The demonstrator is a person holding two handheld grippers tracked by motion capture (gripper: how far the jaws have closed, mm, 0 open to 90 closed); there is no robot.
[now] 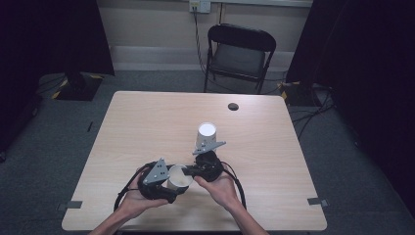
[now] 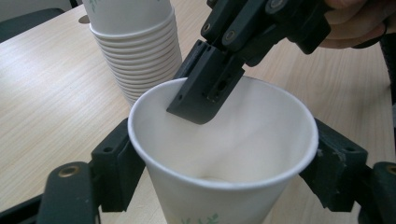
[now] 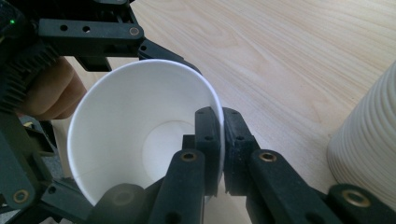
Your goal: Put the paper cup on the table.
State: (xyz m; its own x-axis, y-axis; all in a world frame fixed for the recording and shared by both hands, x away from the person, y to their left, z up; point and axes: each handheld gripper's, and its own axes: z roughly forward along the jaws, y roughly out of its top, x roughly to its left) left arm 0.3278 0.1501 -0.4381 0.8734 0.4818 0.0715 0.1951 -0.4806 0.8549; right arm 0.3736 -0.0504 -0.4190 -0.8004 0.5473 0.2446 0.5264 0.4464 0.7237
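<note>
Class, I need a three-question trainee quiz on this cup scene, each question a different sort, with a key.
1. True or false: the left gripper holds the cup around its body from outside.
2. Where do the right gripper's fingers pinch the cup?
A. its base
B. its rim wall, one finger inside and one outside
C. the stack
3. Fill in: the stack stands on the ____.

Key: 1 true; 2 B; 3 table.
</note>
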